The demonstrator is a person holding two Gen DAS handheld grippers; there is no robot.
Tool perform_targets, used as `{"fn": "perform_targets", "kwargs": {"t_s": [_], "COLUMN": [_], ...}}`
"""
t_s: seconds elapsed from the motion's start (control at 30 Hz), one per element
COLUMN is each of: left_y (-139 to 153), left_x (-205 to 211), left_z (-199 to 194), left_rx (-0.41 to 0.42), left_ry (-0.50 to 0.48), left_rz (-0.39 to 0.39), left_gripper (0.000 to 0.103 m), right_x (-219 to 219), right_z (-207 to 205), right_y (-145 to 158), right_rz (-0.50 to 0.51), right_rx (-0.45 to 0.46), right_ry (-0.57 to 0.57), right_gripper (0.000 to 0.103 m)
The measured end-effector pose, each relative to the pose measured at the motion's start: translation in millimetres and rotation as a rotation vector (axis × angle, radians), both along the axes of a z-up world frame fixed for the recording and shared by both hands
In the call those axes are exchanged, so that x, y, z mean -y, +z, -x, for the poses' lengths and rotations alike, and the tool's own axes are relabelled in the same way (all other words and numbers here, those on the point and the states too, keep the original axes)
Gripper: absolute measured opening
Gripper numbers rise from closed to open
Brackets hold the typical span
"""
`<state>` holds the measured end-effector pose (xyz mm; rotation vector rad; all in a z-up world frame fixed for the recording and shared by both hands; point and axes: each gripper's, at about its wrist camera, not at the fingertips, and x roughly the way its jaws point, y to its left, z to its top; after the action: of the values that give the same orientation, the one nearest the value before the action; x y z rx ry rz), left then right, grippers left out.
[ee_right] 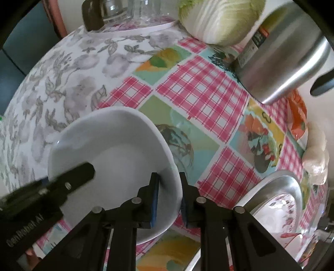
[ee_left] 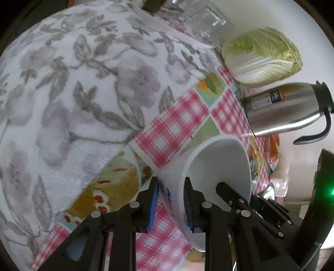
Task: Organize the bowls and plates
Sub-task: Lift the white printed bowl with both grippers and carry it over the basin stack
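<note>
A white bowl (ee_left: 217, 164) (ee_right: 112, 150) is held tilted over the checked tablecloth by both grippers at once. My left gripper (ee_left: 171, 202) is shut on one side of its rim, one finger outside the wall and one inside. My right gripper (ee_right: 169, 198) is shut on the opposite rim, one finger inside and one outside. The right gripper's finger (ee_left: 229, 193) shows inside the bowl in the left wrist view; the left one (ee_right: 68, 179) shows in the right wrist view. A flowered plate (ee_right: 279, 214) lies in a metal basin (ee_right: 277, 183) at lower right.
A grey-flowered towel (ee_left: 73, 93) covers the left of the table. A napa cabbage (ee_left: 263, 56), a steel thermos jug (ee_left: 288, 110) and glass jars (ee_left: 200, 16) stand along the far edge. An orange packet (ee_right: 298, 116) and white lumps (ee_right: 315, 158) lie at the right.
</note>
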<state>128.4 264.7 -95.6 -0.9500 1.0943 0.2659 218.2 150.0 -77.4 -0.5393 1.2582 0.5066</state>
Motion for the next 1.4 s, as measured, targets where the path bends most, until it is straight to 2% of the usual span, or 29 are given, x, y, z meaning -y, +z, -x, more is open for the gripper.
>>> {"fn": "perform_targets", "kwargs": {"t_s": [0.07,0.27,0.57,1.0,1.2,1.4], "left_y": [1,0,33,101,124,135], "left_x": [0,-4,9,49,74,99], "left_z": [-1,6,10,17,20,20], "left_rx": [0.003,0.022,0.075,0.196,0.226,0.236], "left_ry": [-0.003,0.008,-0.004,-0.057,-0.09,-0.133], "left_rz": [0.0,0.038,-0.016,-0.106,-0.183,-0.218], "left_gripper": [0.024,0.023,0.023,0.023,0.023,0.023], "right_x": [1,13,29,95,126,159], "right_z": [2,4,10,32,43,56], "right_y": [1,16,56,113,120,119], "right_rz": [0.0,-0.092,-0.213,-0.381,-0.463,-0.532], "right_rx": [0.007,-0.001,0.018,0.049,0.045,0.038], "right_ry": [0.001,-0.032,-0.057,-0.147,-0.204,-0.269], "right_gripper": [0.018,0.013,0.013,0.014,0.014,0.014]}}
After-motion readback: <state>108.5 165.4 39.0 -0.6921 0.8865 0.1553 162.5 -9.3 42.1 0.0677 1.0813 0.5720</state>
